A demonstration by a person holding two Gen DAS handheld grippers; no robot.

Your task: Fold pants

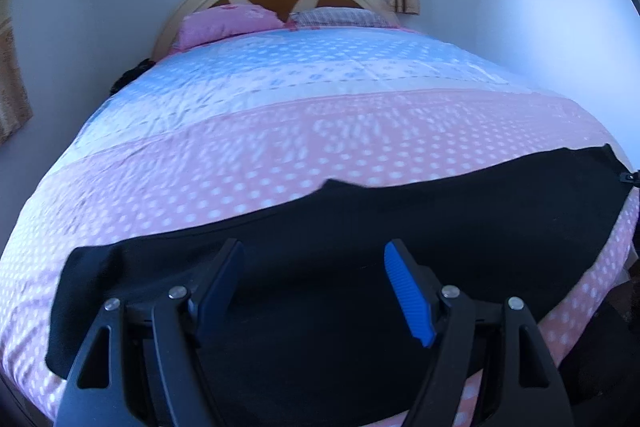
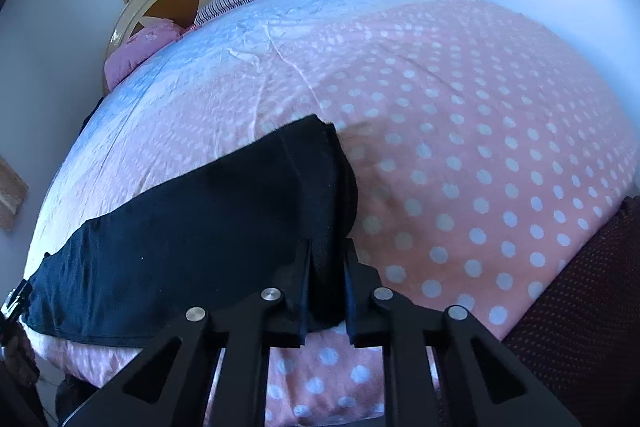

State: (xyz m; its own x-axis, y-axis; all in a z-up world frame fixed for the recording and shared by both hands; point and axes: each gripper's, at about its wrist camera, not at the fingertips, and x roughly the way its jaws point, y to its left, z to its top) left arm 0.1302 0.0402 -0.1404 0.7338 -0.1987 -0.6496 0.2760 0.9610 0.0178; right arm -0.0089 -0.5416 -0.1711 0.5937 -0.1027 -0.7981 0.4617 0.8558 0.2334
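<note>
Pants [image 1: 360, 227] flat on bed [image 1: 280, 131]; right gripper [image 2: 327, 267] clamping hem; left gripper [image 1: 314, 267] agape.

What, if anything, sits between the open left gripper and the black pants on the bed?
Nothing visible. The left gripper is open directly over the black pants, which lie on the dotted bedspread. The right gripper is shut on the pants' end.
</note>
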